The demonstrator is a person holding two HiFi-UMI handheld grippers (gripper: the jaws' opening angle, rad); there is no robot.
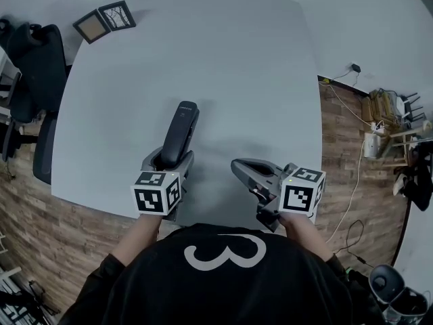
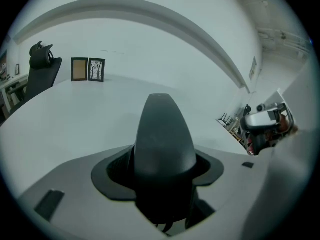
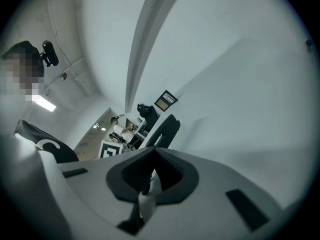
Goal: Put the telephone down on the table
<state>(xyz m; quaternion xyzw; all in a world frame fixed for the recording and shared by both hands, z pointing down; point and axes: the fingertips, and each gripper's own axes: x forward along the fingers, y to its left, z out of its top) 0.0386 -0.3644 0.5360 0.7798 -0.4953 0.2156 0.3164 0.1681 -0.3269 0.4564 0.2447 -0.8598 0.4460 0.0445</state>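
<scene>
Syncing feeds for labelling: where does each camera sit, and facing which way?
Head view: on the person's head, facing down at the table; both tools, sleeves show.
Left gripper view: on the left tool, facing along the clamped telephone toward picture frames.
Right gripper view: on the right tool, jaws together, facing the telephone.
All share the telephone.

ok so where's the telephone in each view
Head view: telephone left of centre, held by the left gripper.
Left gripper view: telephone dead centre, between the jaws.
Right gripper view: telephone small, near centre, tilted.
Shared landmark: the picture frames.
</scene>
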